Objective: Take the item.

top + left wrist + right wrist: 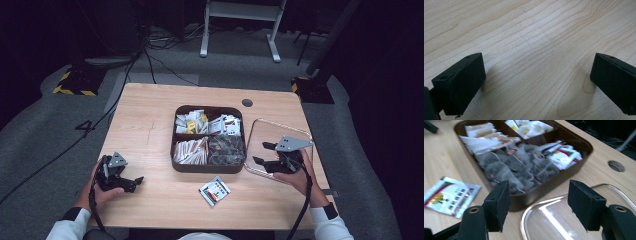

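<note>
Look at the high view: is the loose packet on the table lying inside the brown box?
No: the packet lies flat on the bare wooden table, just in front of the brown box and outside its wall.

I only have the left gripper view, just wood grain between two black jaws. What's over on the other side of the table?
Observer: A brown box with four compartments of sachets and tea bags sits mid-table.
Operator: Anything loose outside it?
Observer: One sachet lies on the table in front of the box.
Operator: And the right gripper?
Observer: The right gripper hovers open over a clear lid beside the box, with nothing between its jaws.
</note>
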Motion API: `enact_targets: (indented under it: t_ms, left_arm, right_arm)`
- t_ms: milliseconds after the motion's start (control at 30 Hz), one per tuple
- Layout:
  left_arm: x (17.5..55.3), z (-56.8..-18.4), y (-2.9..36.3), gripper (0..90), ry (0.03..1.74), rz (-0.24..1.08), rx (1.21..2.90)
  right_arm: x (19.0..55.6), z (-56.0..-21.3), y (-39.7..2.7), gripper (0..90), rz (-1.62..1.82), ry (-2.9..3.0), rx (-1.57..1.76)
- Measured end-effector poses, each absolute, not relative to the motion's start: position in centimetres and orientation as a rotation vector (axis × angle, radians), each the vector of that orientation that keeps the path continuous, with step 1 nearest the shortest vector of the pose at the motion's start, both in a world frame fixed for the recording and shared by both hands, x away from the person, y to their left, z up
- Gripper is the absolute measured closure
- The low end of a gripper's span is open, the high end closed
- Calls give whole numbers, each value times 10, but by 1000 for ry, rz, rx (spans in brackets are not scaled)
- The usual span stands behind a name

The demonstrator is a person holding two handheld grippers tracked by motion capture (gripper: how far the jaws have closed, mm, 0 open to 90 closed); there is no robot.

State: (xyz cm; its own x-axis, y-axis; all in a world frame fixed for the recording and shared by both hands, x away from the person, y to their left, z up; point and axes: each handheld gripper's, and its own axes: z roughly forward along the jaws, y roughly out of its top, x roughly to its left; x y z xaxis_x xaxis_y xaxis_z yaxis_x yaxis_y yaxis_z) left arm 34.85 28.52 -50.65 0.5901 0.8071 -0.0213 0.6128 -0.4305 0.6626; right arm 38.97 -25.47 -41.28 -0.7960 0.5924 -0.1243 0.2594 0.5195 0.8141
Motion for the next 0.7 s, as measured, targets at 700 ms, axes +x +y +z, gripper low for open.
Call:
enact_targets:
  t_ms: [700]
  left_arm:
    - [349,-506,285,2,1121,397,2187]
  right_arm:
    - [431,-441,-304,324,1047,2288,968]
